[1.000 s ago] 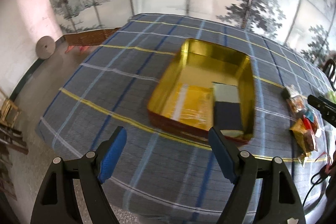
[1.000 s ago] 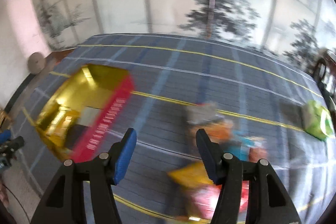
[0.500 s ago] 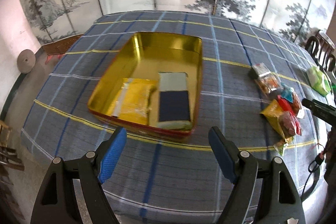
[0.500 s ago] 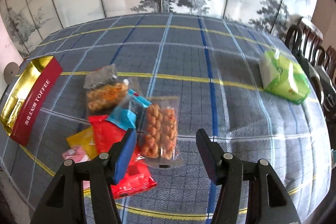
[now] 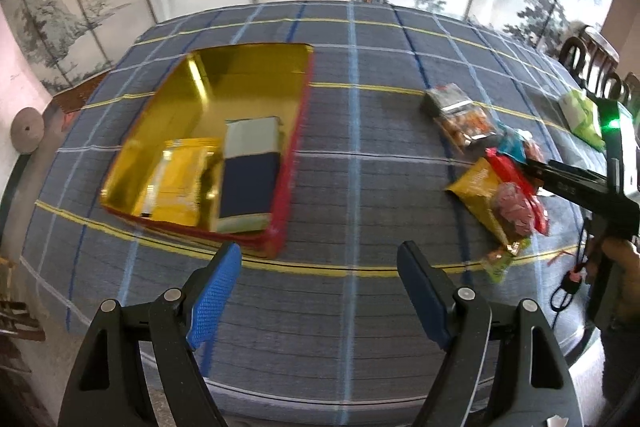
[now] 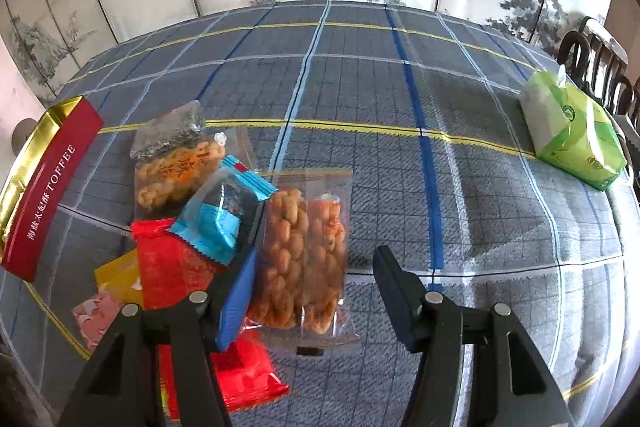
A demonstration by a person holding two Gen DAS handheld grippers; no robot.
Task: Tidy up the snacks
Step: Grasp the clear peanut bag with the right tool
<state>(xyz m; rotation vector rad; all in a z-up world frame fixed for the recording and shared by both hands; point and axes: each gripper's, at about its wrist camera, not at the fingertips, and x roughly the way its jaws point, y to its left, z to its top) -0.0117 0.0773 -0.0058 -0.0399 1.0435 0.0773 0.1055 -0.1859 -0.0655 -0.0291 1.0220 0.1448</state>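
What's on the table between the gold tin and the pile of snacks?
Nothing. In the left wrist view, only bare checked tablecloth lies between the tin and the snacks.

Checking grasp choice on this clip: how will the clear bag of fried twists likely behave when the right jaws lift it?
The twist bag is thin clear film with loose flat edges, so it will probably flex and crinkle. The twists look brittle and could crack under a hard squeeze. It looks light, and the glossy film may slip on the cloth.
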